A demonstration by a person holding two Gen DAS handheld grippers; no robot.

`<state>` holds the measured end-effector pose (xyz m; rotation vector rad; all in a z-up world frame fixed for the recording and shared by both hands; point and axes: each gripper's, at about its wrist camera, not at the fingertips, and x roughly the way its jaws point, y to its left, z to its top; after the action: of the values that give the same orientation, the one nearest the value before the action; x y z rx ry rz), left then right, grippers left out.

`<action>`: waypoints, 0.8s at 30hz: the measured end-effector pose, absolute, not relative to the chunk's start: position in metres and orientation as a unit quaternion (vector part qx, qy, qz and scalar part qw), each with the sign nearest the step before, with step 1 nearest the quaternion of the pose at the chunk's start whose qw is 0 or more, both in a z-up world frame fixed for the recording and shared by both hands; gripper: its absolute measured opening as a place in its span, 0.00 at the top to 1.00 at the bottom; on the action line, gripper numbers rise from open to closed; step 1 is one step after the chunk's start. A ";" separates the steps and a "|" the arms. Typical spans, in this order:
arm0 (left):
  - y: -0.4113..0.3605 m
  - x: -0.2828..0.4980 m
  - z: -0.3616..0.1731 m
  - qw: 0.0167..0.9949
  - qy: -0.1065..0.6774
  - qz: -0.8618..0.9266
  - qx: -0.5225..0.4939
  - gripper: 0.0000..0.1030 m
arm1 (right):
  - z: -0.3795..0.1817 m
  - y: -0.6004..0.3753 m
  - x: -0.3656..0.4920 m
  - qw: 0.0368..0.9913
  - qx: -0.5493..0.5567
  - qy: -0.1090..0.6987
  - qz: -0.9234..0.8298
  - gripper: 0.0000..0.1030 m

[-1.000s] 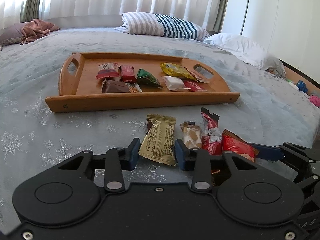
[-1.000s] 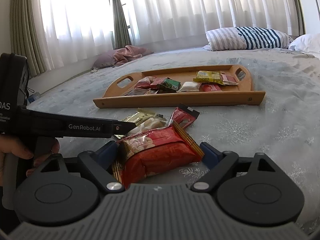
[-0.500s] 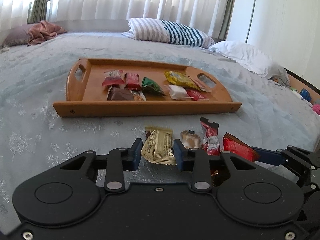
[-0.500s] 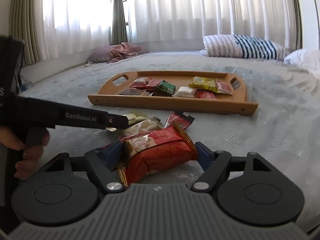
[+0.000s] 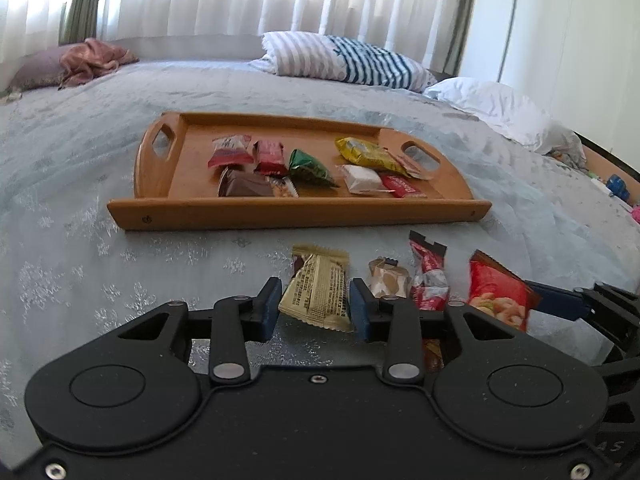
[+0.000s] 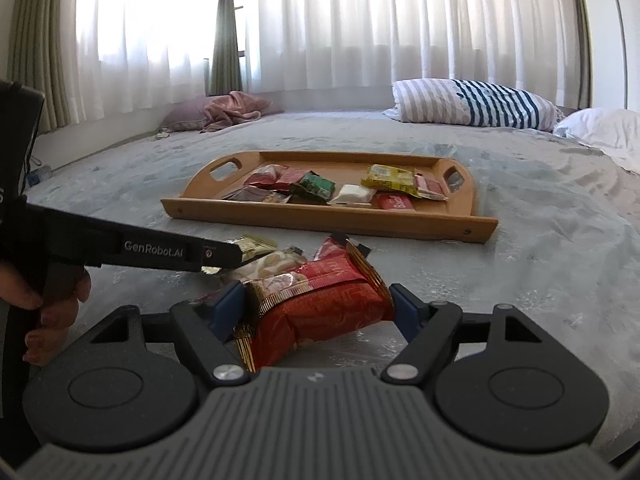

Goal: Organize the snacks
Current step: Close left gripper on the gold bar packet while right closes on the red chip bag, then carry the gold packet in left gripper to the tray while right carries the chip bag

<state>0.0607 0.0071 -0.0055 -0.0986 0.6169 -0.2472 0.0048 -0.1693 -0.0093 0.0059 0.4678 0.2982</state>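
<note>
Bed (image 5: 100,248), pale blue-grey floral coverlet, carrying all items. Wooden tray (image 5: 296,212) with two cut-out handles, set crosswise in the middle of the bed, its long front rail facing the cameras; contents, left to right: pink-red packet (image 5: 230,152), small red packet (image 5: 271,157), dark brown packet (image 5: 242,184) in front of these with a printed bar beside it, green triangular packet (image 5: 309,168), white packet (image 5: 362,179), yellow packet (image 5: 368,155) toward the right handle, flat red packet (image 5: 403,186) at the front right. Loose snacks on the coverlet just before the tray's front rail, in a row: gold wrapper (image 5: 318,294), small tan candy packet (image 5: 387,280), slim red-and-silver sachet (image 5: 430,276), large red snack bag (image 6: 320,312). Left gripper (image 5: 314,310): fingers partly closed, blue pads against both side edges of the gold wrapper, whose near end hangs off the coverlet between them. Right gripper (image 6: 318,310): fingers set fairly wide, blue pads pressing both ends of the large red snack bag, which bulges upward between them with its gold crimped seam at the left pad. Person's hand (image 6: 52,312) on the left gripper's handle, seen at the left edge of the right wrist view. Toward the head of the bed: striped blue-and-white pillow (image 5: 352,62), white pillow (image 5: 504,110) at the right edge, crumpled pink cloth (image 5: 96,58) on a mauve pillow at the far left corner. White sheer curtains (image 6: 360,24) across the window behind.
</note>
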 end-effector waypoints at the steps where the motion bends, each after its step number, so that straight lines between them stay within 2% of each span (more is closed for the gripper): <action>1: 0.007 0.063 -0.007 0.943 0.304 -0.121 -0.052 0.66 | -0.009 -0.171 0.006 0.962 0.007 0.233 0.146 0.24; 7: 0.000 0.075 -0.009 0.944 0.304 -0.124 -0.045 0.62 | -0.011 -0.176 0.007 0.962 0.013 0.235 0.135 0.24; 10: -0.007 0.080 -0.013 0.943 0.308 -0.119 -0.029 0.70 | -0.012 -0.178 0.009 0.963 0.016 0.236 0.131 0.24; 13: -0.011 0.078 -0.010 0.946 0.303 -0.116 -0.022 0.72 | -0.011 -0.179 0.011 0.964 0.017 0.234 0.126 0.24; 24: -0.007 0.068 0.026 0.963 0.243 -0.117 -0.009 0.73 | 0.003 -0.189 0.033 0.968 0.031 0.225 0.103 0.24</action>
<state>0.0681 -0.0071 0.0255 -0.0179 0.4919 -0.2360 0.0334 -0.1888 0.0027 0.0626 0.4548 0.2088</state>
